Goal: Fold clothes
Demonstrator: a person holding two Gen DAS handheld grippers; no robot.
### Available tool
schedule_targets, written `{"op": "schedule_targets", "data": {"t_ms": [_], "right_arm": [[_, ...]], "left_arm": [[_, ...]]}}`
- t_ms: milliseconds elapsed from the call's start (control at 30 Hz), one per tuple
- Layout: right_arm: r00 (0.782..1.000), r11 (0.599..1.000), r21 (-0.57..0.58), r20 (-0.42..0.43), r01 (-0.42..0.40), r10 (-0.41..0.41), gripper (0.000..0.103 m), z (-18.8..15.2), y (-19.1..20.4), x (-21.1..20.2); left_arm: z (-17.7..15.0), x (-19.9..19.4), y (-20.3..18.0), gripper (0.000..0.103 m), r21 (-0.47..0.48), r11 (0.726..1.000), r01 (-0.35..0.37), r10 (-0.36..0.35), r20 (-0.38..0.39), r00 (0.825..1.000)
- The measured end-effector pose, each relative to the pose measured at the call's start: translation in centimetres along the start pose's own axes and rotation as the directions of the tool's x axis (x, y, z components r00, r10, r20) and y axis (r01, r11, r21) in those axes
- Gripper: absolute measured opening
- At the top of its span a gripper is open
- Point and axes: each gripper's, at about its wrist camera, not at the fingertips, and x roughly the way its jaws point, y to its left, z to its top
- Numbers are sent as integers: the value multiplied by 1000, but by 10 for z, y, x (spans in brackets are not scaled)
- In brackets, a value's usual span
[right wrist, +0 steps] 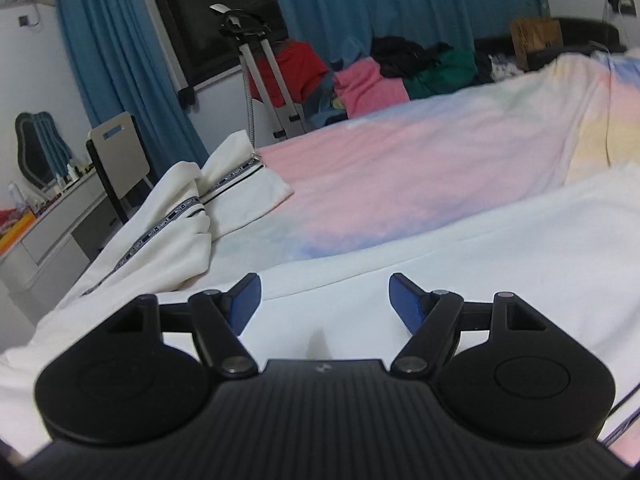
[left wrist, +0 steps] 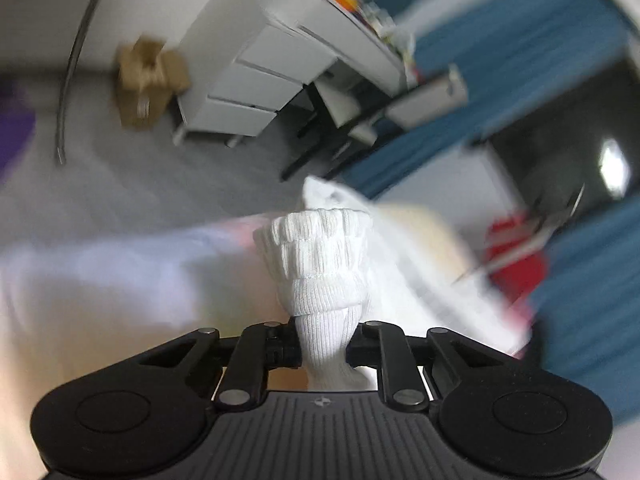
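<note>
The left gripper [left wrist: 323,350] is clamping a bunched ribbed cuff [left wrist: 320,264] of the white garment [right wrist: 460,248], which is rising straight ahead of its fingers. The cuff is gathered thick and uneven between the jaws, so it is likely to slip out if the pull turns sideways. With so much cloth trailing below, the fold could drag crooked or pull the pastel blanket [right wrist: 400,160] along on the bed. The right gripper [right wrist: 325,304] is standing wide apart and holding nothing, just above the cloth, so only one hand is steadying the garment.

The left wrist view is showing the pinched cuff, plus a white desk [left wrist: 260,80] and cardboard box [left wrist: 148,80] far ahead, all blurred. The right wrist view is showing the garment spread flat beneath and ahead, its striped sleeve [right wrist: 172,220] rumpled ahead to the left.
</note>
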Motion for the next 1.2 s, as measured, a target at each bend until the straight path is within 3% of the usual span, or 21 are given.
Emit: {"op": "schedule_targets", "data": {"t_ms": [100, 233, 267, 333, 467, 600, 767, 867, 967, 1033, 1133, 1200], "right_arm": [[1000, 1000, 4, -10, -8, 8, 73, 0, -3, 5], [1000, 1000, 12, -5, -9, 9, 73, 2, -3, 5], [1000, 1000, 10, -1, -9, 9, 73, 2, -3, 4], [1000, 1000, 2, 10, -6, 6, 73, 2, -2, 1], [1000, 1000, -1, 16, -3, 3, 73, 3, 0, -2], [1000, 1000, -20, 26, 2, -1, 73, 3, 4, -6], [999, 999, -39, 53, 9, -7, 73, 6, 6, -16], [997, 999, -33, 72, 17, -15, 73, 8, 2, -23], [997, 1000, -5, 81, 10, -10, 73, 10, -3, -29], [996, 1000, 24, 87, 8, -11, 73, 13, -8, -32], [995, 998, 63, 100, 24, -30, 73, 16, -17, -33], [992, 996, 80, 111, 45, -54, 73, 18, -24, -31]], "left_arm": [[-3, 22, -15, 22, 142, 983, -114, 124, -66, 990], [0, 24, -24, 28, 211, 972, -107, 130, -97, 987], [-2, 22, -23, 33, 211, 973, -95, 120, -111, 987], [-7, 9, -18, 52, 226, 968, -105, 136, -126, 983], [-10, -27, -25, 76, 317, 938, -137, 152, -23, 988], [-25, -68, -60, 84, 463, 875, -141, 62, 182, 981], [-59, -68, -128, 91, 586, 810, -30, -119, 214, 970], [-84, -37, -178, 92, 670, 741, 45, -183, 137, 974], [-115, 2, -229, 92, 764, 629, 141, -268, 42, 963], [-139, 34, -266, 92, 821, 551, 152, -285, 14, 958], [-177, 84, -312, 91, 874, 460, 157, -292, -19, 956], [-199, 119, -338, 89, 906, 385, 176, -321, -47, 946]]}}
